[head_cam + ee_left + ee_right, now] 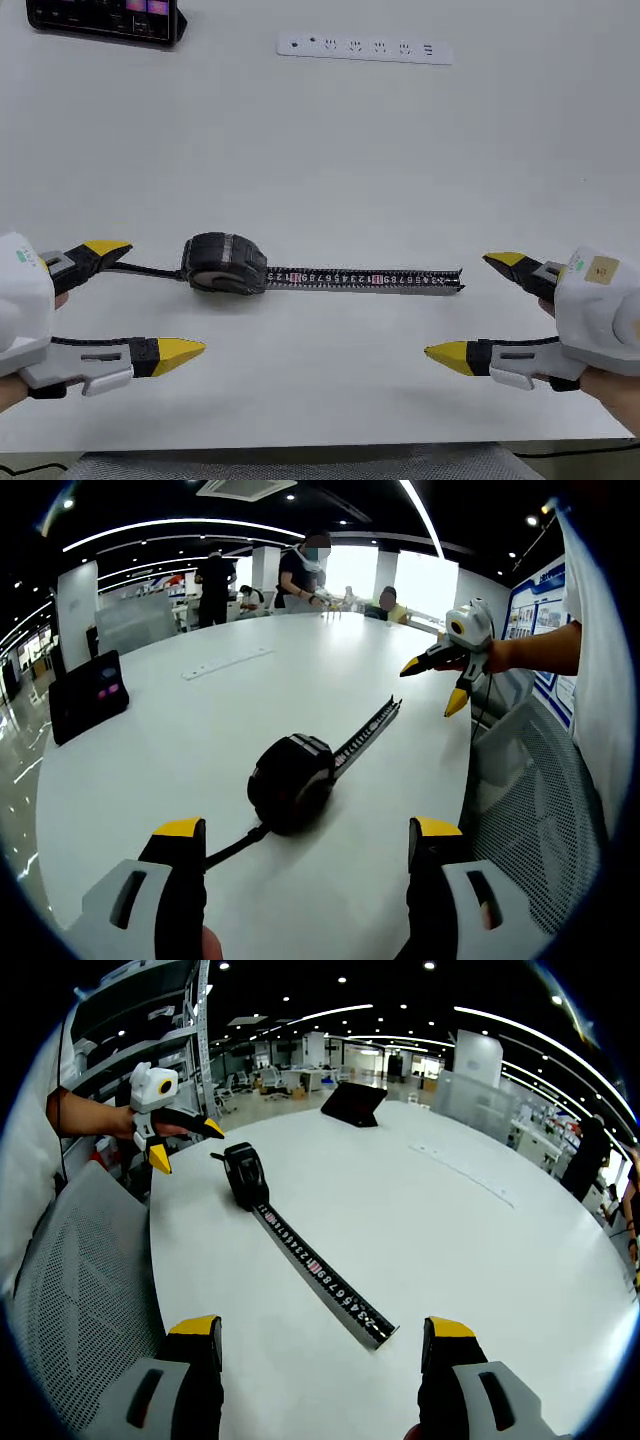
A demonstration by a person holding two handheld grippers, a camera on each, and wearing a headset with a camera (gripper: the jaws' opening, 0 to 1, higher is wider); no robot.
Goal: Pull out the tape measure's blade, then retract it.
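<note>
left hand-held gripper (167, 297) and right hand-held gripper (455, 305) are held with jaws apart, nothing clamped. between them the tape measure (224, 264) lies on the white surface (320, 150), its blade (365, 279) extended rightward. the case is judged heavy and rigid, best gripped across its sides; the blade thin and springy, best taken at its end hook (459, 281).

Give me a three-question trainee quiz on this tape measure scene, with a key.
1. True or false: the blade lies pulled out of the case, flat on the table.
2. The right gripper is: A) shut on the blade's tip; B) open, apart from the blade; C) shut on the case.
3. Which is nearer the case, the left gripper or the right gripper?
Key: 1 true; 2 B; 3 left gripper.
</note>
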